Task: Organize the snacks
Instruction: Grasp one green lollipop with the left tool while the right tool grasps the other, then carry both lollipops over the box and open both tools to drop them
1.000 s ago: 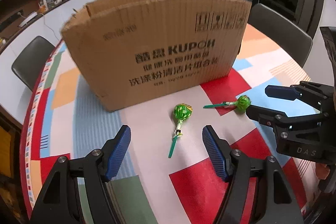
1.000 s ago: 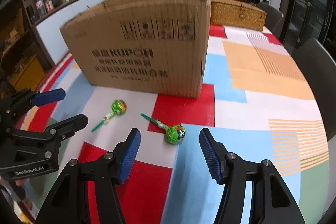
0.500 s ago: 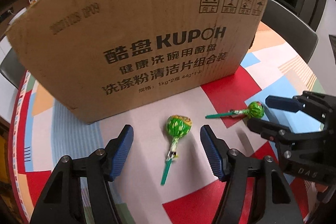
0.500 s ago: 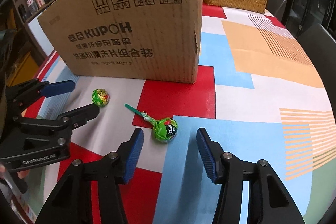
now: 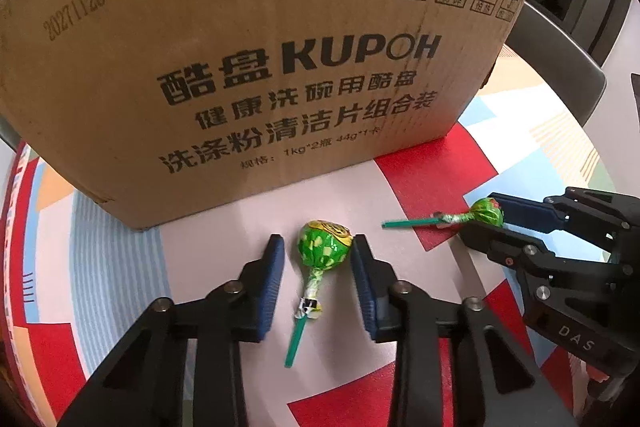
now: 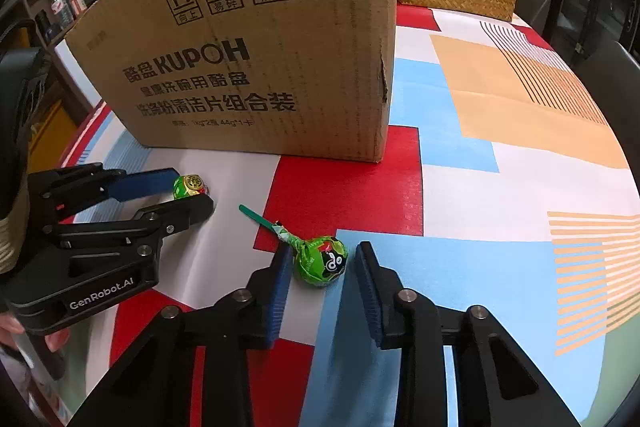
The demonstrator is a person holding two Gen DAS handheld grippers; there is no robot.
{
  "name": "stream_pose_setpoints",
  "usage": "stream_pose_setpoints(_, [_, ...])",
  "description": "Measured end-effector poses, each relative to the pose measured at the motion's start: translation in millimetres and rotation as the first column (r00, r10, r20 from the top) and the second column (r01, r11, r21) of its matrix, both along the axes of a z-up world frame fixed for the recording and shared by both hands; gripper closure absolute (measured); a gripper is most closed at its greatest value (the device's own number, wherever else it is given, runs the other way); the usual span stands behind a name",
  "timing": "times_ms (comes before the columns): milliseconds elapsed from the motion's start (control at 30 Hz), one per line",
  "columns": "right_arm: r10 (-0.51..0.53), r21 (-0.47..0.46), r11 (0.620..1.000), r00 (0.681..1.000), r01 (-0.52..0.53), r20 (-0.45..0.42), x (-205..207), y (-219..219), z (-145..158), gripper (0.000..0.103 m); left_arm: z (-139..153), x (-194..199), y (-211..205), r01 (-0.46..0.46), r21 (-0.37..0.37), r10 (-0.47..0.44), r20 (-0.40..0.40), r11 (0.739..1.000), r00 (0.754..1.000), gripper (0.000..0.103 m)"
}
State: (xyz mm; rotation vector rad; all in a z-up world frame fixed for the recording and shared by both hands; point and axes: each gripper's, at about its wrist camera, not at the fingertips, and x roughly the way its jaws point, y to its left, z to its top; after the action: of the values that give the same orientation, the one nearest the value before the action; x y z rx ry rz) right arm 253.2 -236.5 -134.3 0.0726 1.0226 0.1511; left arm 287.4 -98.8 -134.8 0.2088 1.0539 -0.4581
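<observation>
At frame center, the left gripper [image 5: 318,255] closes its fingers around a green lollipop [image 5: 325,244], not visibly pressing yet. The right gripper [image 6: 322,263] likewise closes around a second lollipop [image 6: 320,261] on the tabletop [image 6: 500,187] below the cardboard box [image 6: 260,67].

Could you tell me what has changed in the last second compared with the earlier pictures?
Both grippers came down closer to the table. The left gripper is closing around one lollipop, the right gripper around the other lollipop. The lollipops and the cardboard box have not moved.
</observation>
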Motion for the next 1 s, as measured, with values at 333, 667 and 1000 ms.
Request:
stream_pose_setpoints(333, [-0.012,0.007,1.0,1.0,0.012,0.006,-8,2,3,0.076,2,-14,2,-0.019,-0.015,0.019,0.012,1.0,1.0,0.076])
stream_pose_setpoints(667, [-0.027,0.04,0.999,0.999,0.025,0.042,-22,0,19,0.076,28,-38,8,-0.03,-0.058,0.033,0.061,0.998,0.998,0.076])
stream_pose_setpoints(1000, [-0.024,0.033,0.999,0.992,0.02,0.121,-38,4,50,0.076,64,-53,18,-0.037,-0.086,0.047,0.119,0.996,0.992,0.076])
